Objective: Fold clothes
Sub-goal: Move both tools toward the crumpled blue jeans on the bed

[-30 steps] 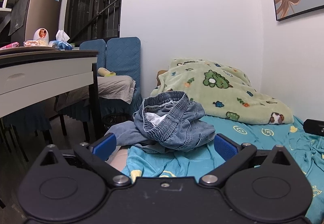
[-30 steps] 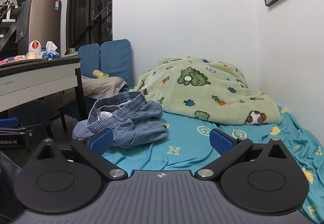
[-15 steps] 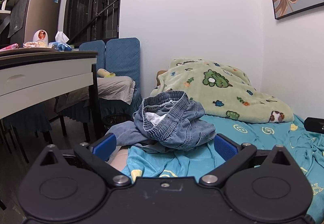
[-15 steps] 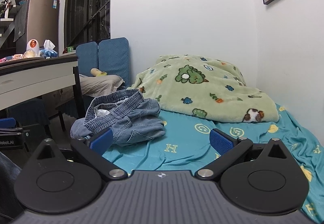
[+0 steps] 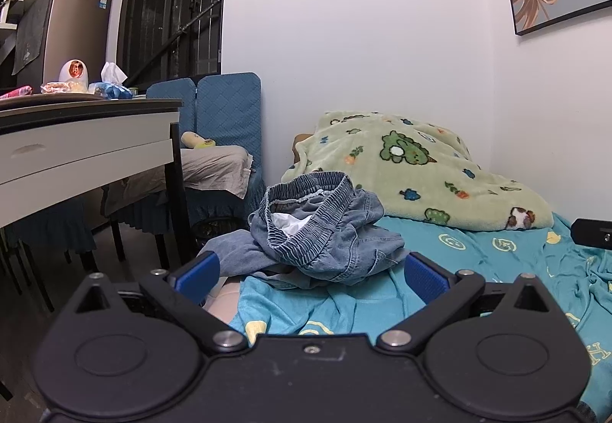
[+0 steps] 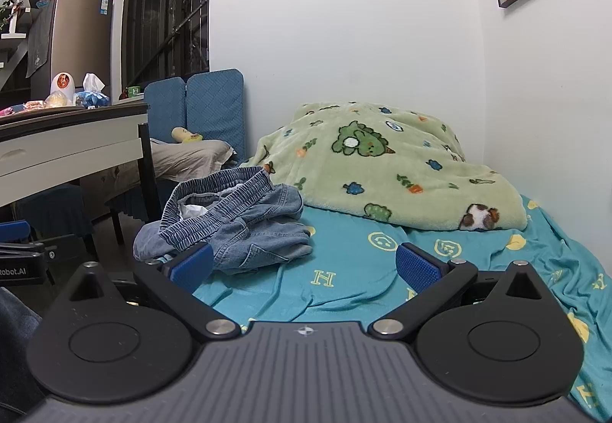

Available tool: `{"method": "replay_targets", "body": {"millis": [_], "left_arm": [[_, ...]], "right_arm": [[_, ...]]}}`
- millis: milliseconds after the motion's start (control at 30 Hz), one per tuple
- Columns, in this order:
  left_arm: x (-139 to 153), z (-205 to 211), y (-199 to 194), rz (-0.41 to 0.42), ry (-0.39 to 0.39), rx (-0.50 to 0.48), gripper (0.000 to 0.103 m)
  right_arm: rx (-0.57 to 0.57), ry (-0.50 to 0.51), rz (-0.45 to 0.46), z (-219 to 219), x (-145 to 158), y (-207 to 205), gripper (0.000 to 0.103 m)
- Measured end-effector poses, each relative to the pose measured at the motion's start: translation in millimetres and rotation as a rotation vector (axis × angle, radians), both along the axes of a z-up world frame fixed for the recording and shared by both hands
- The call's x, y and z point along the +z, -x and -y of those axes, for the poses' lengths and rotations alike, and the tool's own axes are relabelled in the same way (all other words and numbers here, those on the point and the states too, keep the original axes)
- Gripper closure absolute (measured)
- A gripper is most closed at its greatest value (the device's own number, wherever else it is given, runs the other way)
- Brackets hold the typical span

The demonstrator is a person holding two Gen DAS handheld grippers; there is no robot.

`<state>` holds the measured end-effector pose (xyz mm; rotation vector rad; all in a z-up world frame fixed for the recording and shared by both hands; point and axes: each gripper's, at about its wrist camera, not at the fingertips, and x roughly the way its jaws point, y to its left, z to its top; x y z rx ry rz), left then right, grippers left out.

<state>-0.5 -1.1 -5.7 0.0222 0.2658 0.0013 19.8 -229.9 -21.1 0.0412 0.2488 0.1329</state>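
A crumpled pair of blue denim pants [image 5: 325, 231] with an elastic waistband lies in a heap at the left edge of the bed, on the teal sheet [image 5: 497, 254]. It also shows in the right wrist view [image 6: 237, 224]. My left gripper [image 5: 311, 271] is open and empty, just short of the heap, its blue pads either side of it. My right gripper [image 6: 304, 266] is open and empty over the teal sheet [image 6: 352, 270], with the pants ahead to its left. The left gripper body shows at the right wrist view's left edge [image 6: 23, 250].
A green cartoon blanket [image 5: 413, 170] is piled at the bed's far end against the wall. A white desk [image 5: 76, 151] stands to the left with a tissue pack and bottle on it. Blue chairs [image 5: 225, 124] stand behind it. The wall runs along the bed's right side.
The right wrist view has tilted and shifted slightly, so the pants and blanket sit a little differently in it. The left gripper has barely moved. Both stay open.
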Motion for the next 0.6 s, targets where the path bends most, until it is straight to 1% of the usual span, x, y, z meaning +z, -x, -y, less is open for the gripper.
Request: {"method": "replay_targets", "body": {"millis": [600], "left_arm": [[-2.2,-0.4,-0.2,0.002,-0.004,-0.011,0.0]], "right_arm": [[0.002,-0.002,-0.002,0.9,-1.2,-0.1,0.0]]}}
